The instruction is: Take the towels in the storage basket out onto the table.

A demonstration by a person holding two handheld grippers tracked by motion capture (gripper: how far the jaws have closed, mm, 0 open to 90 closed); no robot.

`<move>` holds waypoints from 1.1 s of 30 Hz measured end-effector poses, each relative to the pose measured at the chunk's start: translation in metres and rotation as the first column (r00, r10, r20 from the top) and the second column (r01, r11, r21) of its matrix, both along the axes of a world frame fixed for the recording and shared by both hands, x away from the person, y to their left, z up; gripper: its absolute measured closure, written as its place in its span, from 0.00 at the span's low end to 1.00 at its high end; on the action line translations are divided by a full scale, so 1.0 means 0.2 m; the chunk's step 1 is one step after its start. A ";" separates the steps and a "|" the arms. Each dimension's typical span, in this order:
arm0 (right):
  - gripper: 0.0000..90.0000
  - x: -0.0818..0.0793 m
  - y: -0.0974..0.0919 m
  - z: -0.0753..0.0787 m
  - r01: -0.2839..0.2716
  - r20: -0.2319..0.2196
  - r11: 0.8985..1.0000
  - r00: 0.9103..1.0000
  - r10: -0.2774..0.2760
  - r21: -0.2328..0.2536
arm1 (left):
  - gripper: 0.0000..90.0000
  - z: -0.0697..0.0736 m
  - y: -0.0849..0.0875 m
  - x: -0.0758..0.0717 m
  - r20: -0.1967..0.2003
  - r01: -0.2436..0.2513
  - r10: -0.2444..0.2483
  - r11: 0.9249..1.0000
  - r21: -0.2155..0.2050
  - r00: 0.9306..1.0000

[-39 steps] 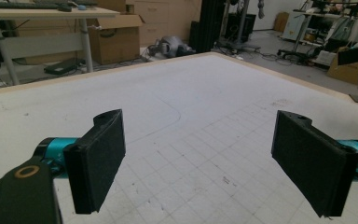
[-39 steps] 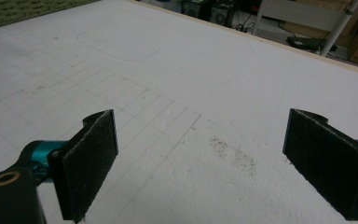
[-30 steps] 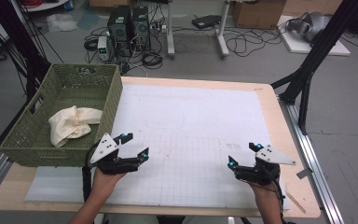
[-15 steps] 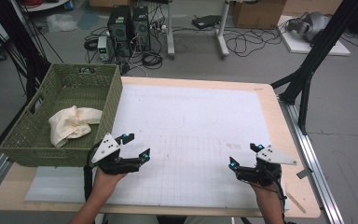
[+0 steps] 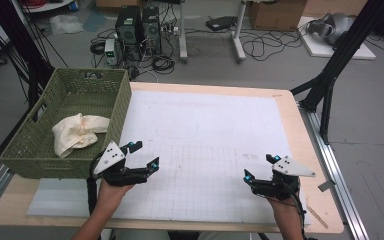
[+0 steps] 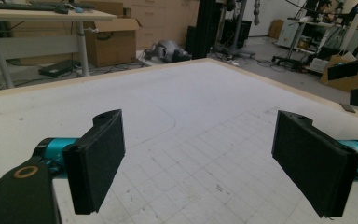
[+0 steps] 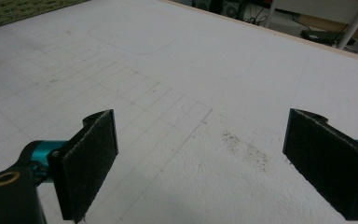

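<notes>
Right now, both tools are hanging empty over the mat:
Left gripper: the left gripper is hovering over the near left of the table, just beside the basket's near right corner, its jaws standing wide apart with nothing between them.
Right gripper: the right gripper is hovering over the near right of the mat, jaws likewise spread and empty.
Cloth: the cream cloth is lying crumpled inside the green wicker basket, toward its near right part, well apart from the right gripper and near the left one.
Risk, basket wall: the woven wall is standing between the left gripper and the cloth, so a low sideways reach is likely catching a jaw on the rim and shoving or tipping the light basket toward the left edge.
Risk, grasp: the cloth is soft and bunched, so a shallow pinch is likely taking a single fold and letting the rest drag over the rim.
Risk, cables: the trailing cable could be snagging on the table edge.
Materials: the pads are looking like coarse black felt on teal mounts; the white mat is gridded, scuffed, with a gritty smudge; the table rim is pale wood.
</notes>
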State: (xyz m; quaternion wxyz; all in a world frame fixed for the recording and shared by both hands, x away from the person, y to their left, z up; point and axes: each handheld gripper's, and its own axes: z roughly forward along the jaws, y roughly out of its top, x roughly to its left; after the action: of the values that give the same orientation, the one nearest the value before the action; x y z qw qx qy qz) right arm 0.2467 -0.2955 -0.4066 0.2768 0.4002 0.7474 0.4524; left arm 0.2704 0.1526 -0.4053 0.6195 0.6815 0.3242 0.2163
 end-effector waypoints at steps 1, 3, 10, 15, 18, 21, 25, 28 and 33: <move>0.10 0.00 0.00 0.00 -0.004 0.008 1.000 1.000 0.004 -0.005 | 0.19 0.01 0.00 0.00 0.003 -0.001 0.001 1.000 -0.001 1.000; 0.10 0.00 0.01 0.00 -0.005 0.005 1.000 1.000 0.005 -0.006 | 0.19 0.03 0.00 0.00 0.005 0.004 -0.004 1.000 0.000 1.000; 0.10 0.00 0.00 0.00 0.000 0.005 1.000 1.000 0.000 -0.001 | 0.19 0.12 0.04 0.00 -0.004 0.003 -0.003 1.000 -0.017 1.000; 0.10 0.00 0.00 0.00 -0.001 0.000 1.000 1.000 0.001 0.006 | 0.20 0.18 0.07 0.02 -0.003 0.001 -0.001 1.000 -0.016 1.000; 0.10 0.01 0.00 -0.01 0.003 -0.005 1.000 1.000 -0.003 0.019 | 0.20 0.23 0.09 0.03 -0.003 0.008 -0.008 1.000 -0.016 1.000; 0.10 0.01 0.01 -0.01 0.002 -0.009 1.000 1.000 -0.002 0.008 | 0.20 0.29 0.11 0.04 0.013 0.003 -0.003 1.000 -0.016 1.000; 0.10 0.01 0.01 -0.01 -0.002 -0.005 1.000 1.000 0.002 0.000 | 0.20 0.36 0.18 0.06 0.028 -0.019 0.020 0.999 -0.035 0.999; 0.10 0.00 0.01 -0.01 0.002 -0.008 1.000 1.000 -0.002 0.003 | 0.20 0.39 0.24 0.08 0.024 -0.048 0.049 0.997 -0.052 0.998; 0.10 0.01 0.00 -0.01 0.005 -0.008 1.000 1.000 -0.005 0.005 | 0.20 0.44 0.35 0.12 0.021 -0.085 0.086 0.995 -0.050 0.996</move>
State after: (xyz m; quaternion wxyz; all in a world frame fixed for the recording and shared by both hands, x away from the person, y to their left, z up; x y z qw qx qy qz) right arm 0.2491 -0.2951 -0.4089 0.2740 0.4047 0.7463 0.4519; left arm 0.2951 0.2220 -0.3180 0.6298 0.6490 0.3510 0.2428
